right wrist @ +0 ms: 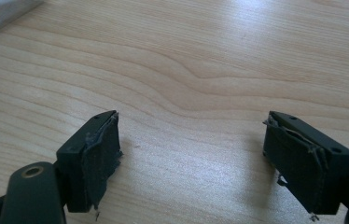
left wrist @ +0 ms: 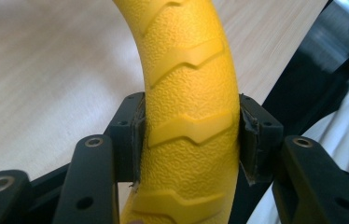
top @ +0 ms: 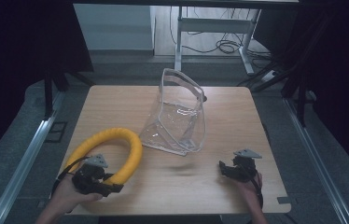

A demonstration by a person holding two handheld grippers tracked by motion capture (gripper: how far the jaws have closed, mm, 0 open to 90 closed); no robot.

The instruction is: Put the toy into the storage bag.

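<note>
We see the left gripper (top: 112, 183) clamping the yellow ring (top: 116, 140), flat on the table (top: 228, 116), arcing away; right gripper (top: 226, 167) gapes empty.

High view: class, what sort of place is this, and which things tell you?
Probably a lab or workshop set up for recording: a small wooden table ringed by dark curtains, loose cables on the floor behind, beside a metal desk frame.

A light wooden desk (top: 238, 116) stands on grey carpet floor (top: 4, 154). Dark curtains (top: 18, 42) fill the upper left and right of the frame. At top centre, a white desk frame (top: 210, 25) stands over tangled black cables (top: 226, 46).
</note>
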